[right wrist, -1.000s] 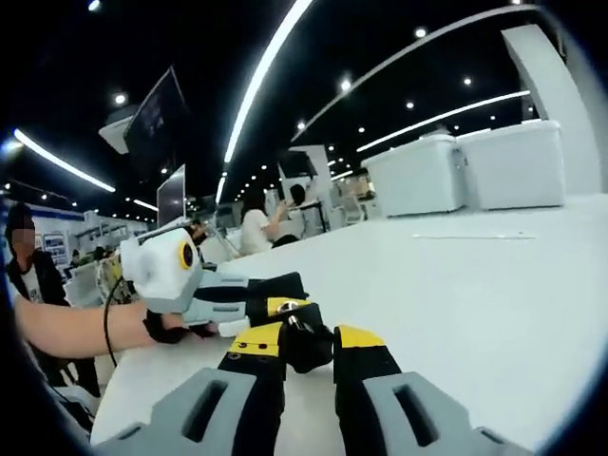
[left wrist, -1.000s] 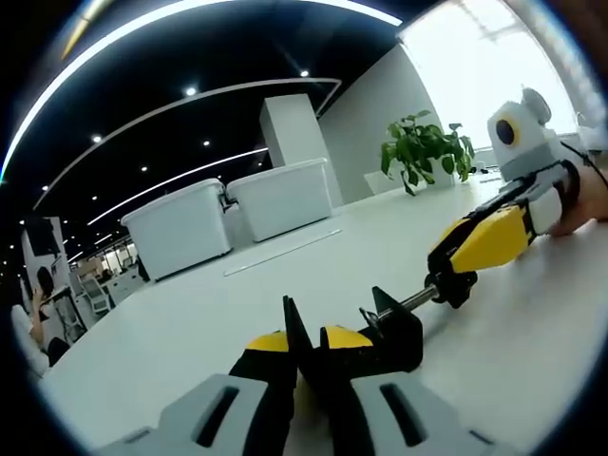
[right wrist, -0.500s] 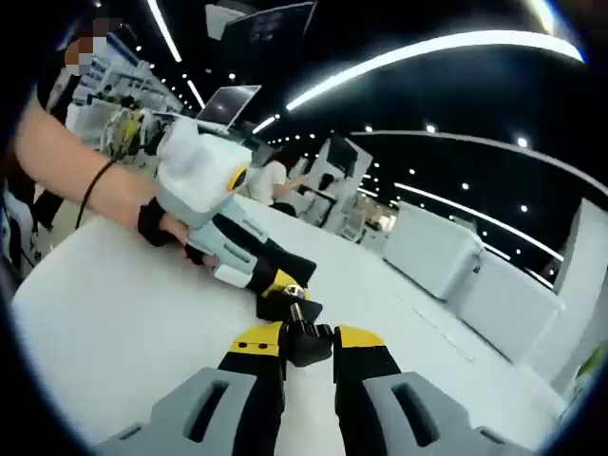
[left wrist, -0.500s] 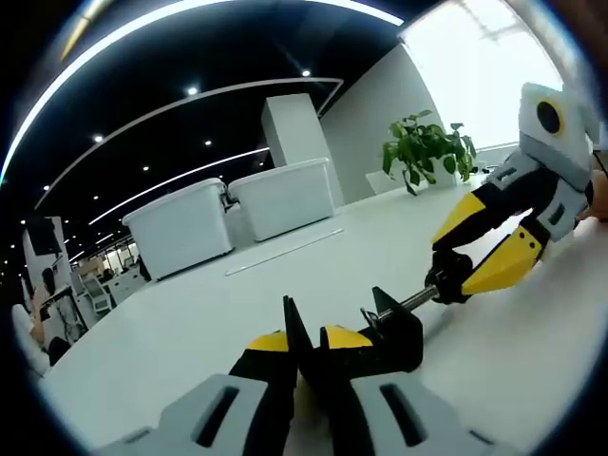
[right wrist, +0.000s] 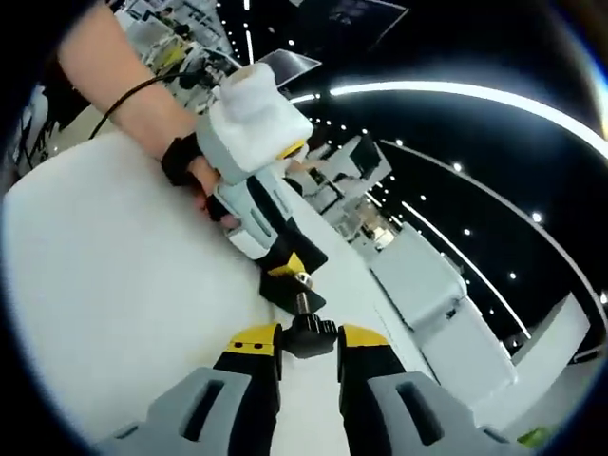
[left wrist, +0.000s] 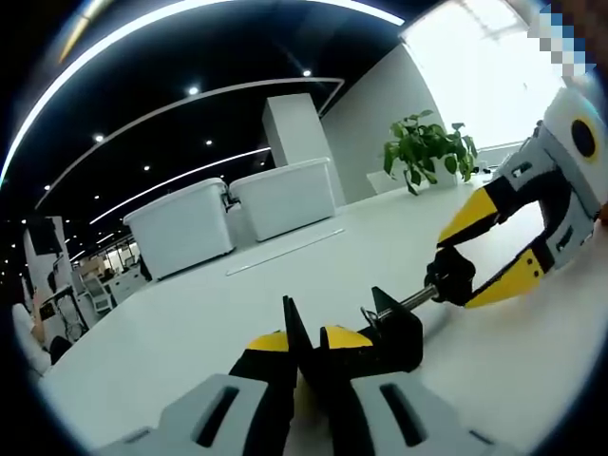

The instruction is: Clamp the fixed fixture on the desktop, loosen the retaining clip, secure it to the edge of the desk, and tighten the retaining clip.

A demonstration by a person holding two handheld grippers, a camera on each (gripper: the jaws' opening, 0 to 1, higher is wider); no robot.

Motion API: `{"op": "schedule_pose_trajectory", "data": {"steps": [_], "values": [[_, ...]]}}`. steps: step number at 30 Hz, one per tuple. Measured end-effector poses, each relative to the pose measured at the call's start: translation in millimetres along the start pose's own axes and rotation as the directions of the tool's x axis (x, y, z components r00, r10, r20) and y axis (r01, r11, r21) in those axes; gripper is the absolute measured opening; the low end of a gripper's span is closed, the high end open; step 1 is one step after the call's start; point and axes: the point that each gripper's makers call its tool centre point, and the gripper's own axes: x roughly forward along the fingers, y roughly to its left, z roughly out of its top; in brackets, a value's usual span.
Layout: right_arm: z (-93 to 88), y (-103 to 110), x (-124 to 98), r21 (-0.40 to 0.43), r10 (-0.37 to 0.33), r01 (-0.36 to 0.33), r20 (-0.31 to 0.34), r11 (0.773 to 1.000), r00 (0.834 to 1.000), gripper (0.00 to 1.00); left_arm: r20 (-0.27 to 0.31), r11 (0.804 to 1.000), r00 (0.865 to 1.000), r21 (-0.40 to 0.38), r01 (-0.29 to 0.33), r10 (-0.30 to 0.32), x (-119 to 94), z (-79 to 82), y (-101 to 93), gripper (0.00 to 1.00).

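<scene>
The black clamp fixture lies on the white worktop, held from both ends. In the left gripper view, the left tongs rise from 6 o'clock with their yellow-tipped jaws closed on the fixture's body, and its threaded screw runs out toward 3 o'clock to a round black knob; the right tongs come in there, jaws parted on either side of the knob, touching it. Two white lidded bins and a potted plant stand at the far side of the worktop. In the right gripper view, the right tongs pinch the knob between their tips at 6 o'clock, and the left tongs reach down from 11 o'clock, gripped by a gloved hand. There the fixture's body is mostly hidden behind those jaws, and its clamping mouth cannot be made out in either view.
</scene>
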Motion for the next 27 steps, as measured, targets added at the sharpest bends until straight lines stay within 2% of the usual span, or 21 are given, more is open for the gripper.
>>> {"op": "schedule_pose_trajectory", "data": {"steps": [1, 2, 3, 6, 10, 14, 16, 21, 23, 25, 27], "values": [[-3.7, 1, -2, 0.028, 0.019, -0.019, -0.014, 0.999, 1.0, 0.23, 0.0, 1.0, 1.0, 0.0, 0.0, 0.0, 0, 0.2, -0.4, 0.1], [-9.6, 2, -5, 0.097, 0.032, -0.028, -0.039, 0.995, 0.999, 0.21, 0.001, 1.0, 1.0, 0.001, 0.001, -0.001, 0, 0.2, -0.4, 0.1], [-15.1, 2, -3, 0.191, 0.047, -0.04, -0.03, 0.981, 0.998, 0.21, 0.001, 1.0, 1.0, 0.001, 0.001, -0.001, 0, 0.0, 0.1, 0.1], [-17.7, 0, -4, 0.318, 0.062, -0.059, 0.0, 0.946, 0.998, 0.2, 0.001, 1.0, 1.0, 0.002, 0.002, -0.002, 0, 0.2, -0.1, 0.1], [-18.2, -2, -5, 0.394, 0.06, -0.06, 0.014, 0.917, 0.998, 0.18, 0.001, 1.0, 1.0, 0.003, 0.002, -0.002, 0, 0.6, -0.8, 0.1], [-21.8, -8, -8, 0.529, 0.053, -0.058, 0.024, 0.847, 0.998, 0.14, 0.002, 1.0, 1.0, 0.004, 0.003, -0.003, 0, 0.1, -0.1, 0.1], [-21.9, -9, -8, 0.549, 0.038, -0.049, 0.031, 0.834, 0.999, 0.11, 0.002, 1.0, 1.0, 0.004, 0.004, -0.004, 0, 0.2, -0.4, 0.1], [-18.2, -8, -11, 0.564, 0.028, -0.044, 0.037, 0.825, 0.999, 0.11, 0.002, 1.0, 1.0, 0.004, 0.003, -0.003, 0, 0.3, -0.8, 0.1], [-20.7, -9, -12, 0.617, 0.019, -0.036, 0.035, 0.786, 0.999, 0.13, 0.002, 1.0, 1.0, 0.004, 0.003, -0.003, 0, 0.2, -0.9, 0.1], [-24.0, -10, -11, 0.679, 0.016, -0.036, 0.035, 0.733, 0.999, 0.16, 0.002, 1.0, 1.0, 0.004, 0.002, -0.002, 0, 0.0, -0.8, 0.1], [-25.4, -10, -11, 0.769, 0.023, -0.054, 0.051, 0.637, 0.998, 0.16, 0.001, 1.0, 1.0, 0.003, -0.002, 0.002, 0, -0.3, -0.2, 0.1]]}}
